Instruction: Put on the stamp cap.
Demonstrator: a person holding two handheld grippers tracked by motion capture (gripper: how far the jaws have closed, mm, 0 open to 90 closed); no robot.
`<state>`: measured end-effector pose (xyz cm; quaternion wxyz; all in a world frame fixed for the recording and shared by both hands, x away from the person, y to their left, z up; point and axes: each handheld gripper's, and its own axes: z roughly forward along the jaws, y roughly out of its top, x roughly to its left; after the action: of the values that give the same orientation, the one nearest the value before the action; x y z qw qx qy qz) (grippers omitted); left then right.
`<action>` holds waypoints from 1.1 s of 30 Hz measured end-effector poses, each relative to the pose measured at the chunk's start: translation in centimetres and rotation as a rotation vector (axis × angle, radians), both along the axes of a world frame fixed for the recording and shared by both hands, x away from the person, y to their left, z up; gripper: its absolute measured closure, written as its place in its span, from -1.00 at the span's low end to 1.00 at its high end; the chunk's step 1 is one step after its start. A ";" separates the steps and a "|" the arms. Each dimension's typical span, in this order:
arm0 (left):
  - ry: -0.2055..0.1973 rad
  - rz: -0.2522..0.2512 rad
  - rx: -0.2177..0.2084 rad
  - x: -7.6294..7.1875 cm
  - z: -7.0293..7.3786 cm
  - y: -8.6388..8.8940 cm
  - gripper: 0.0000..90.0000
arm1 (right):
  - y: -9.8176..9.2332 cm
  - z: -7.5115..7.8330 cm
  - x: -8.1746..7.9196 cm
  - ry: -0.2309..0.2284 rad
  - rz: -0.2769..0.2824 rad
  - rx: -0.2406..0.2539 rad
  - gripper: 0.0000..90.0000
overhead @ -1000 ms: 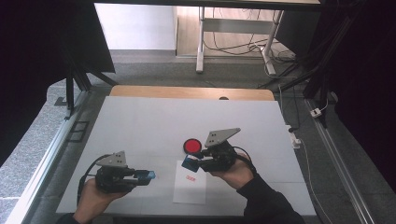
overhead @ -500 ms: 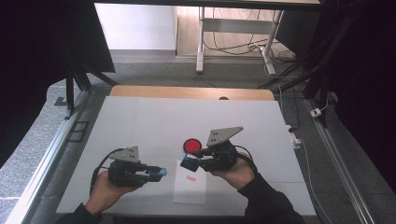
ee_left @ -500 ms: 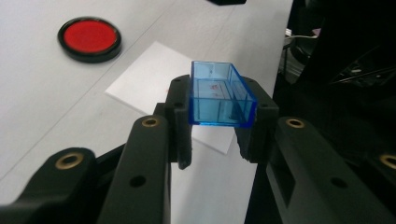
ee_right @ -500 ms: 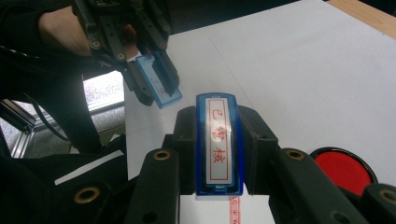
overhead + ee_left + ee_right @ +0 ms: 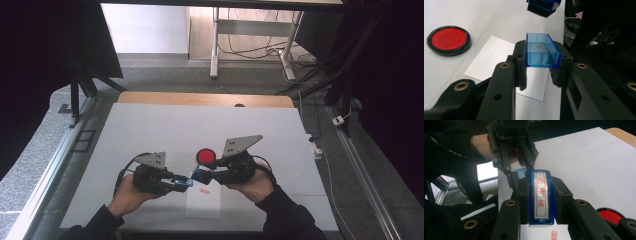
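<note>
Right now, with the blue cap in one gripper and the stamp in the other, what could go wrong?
The cap is pinched only at its sides by the left gripper, so a crooked push against the stamp might twist it loose. The stamp's inked end could smear the paper below, which already carries a red mark.

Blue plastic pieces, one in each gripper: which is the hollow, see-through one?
The blue cap held in the left gripper: open and empty. The stamp in the right gripper carries a white label with red characters.

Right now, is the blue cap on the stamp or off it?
Off. The blue cap sits open-side-up, empty, in the left gripper; the stamp is clamped apart in the right gripper.
</note>
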<state>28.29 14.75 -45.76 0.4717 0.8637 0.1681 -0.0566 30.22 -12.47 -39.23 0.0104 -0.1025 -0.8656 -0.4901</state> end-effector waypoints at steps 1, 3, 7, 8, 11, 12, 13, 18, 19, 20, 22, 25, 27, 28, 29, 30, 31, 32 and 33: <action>-0.002 -0.011 -0.004 0.1 0.0 -0.1 0.53 | 0.0 0.0 0.0 0.001 0.003 0.002 0.58; -0.007 -0.032 -0.008 0.2 -0.1 -0.4 0.53 | 0.0 0.1 0.0 0.006 0.009 0.005 0.58; -0.012 -0.072 -0.022 0.4 0.0 -0.9 0.53 | 0.2 -0.1 0.0 0.014 0.027 0.018 0.58; -0.012 -0.081 -0.027 0.5 -0.1 -1.0 0.53 | 0.3 -0.1 -0.1 0.014 0.033 0.014 0.58; -0.007 -0.117 -0.035 0.8 -0.2 -1.4 0.53 | 0.5 -0.2 -0.2 0.013 0.051 0.020 0.58; -0.005 -0.128 -0.036 0.9 -0.2 -1.6 0.53 | 0.5 -0.2 -0.3 0.012 0.060 0.017 0.58; -0.003 -0.133 -0.037 1.0 -0.2 -1.7 0.54 | 0.6 -0.2 -0.4 0.007 0.065 0.018 0.58; 0.006 -0.167 -0.057 1.2 -0.3 -1.9 0.54 | 0.8 -0.3 -0.5 0.008 0.081 0.012 0.58; 0.008 -0.173 -0.059 1.2 -0.3 -1.9 0.54 | 0.8 -0.4 -0.5 0.010 0.083 0.015 0.58; 0.011 -0.179 -0.065 1.2 -0.4 -1.9 0.54 | 0.8 -0.3 -0.5 0.012 0.085 0.017 0.58; 0.014 -0.189 -0.075 1.2 -0.4 -1.9 0.54 | 0.8 -0.3 -0.5 0.015 0.090 0.022 0.58; 0.010 -0.201 -0.086 1.3 -0.5 -2.0 0.54 | 0.9 -0.2 -0.6 0.014 0.095 0.028 0.58; 0.011 -0.215 -0.105 1.3 -0.5 -1.9 0.54 | 0.9 -0.2 -0.6 0.021 0.104 0.033 0.58; 0.008 -0.219 -0.115 1.3 -0.5 -1.9 0.54 | 0.9 -0.3 -0.6 0.025 0.109 0.034 0.58; 0.003 -0.218 -0.119 1.3 -0.5 -1.9 0.54 | 0.9 -0.3 -0.7 0.026 0.110 0.040 0.58; 0.000 -0.218 -0.124 1.2 -0.5 -1.8 0.54 | 0.9 -0.3 -0.7 0.024 0.109 0.041 0.58; -0.003 -0.221 -0.134 1.2 -0.4 -1.8 0.54 | 0.9 -0.2 -0.7 0.025 0.110 0.044 0.58; -0.002 -0.222 -0.143 1.2 -0.4 -1.7 0.54 | 0.9 -0.2 -0.6 0.028 0.111 0.051 0.58; -0.004 -0.223 -0.152 1.2 -0.3 -1.7 0.54 | 0.8 -0.2 -0.6 0.035 0.110 0.059 0.58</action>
<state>29.50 13.08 -46.09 0.5269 0.8390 0.0654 -0.1193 29.63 -11.65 -39.45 0.0556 -0.0629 -0.8547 -0.5123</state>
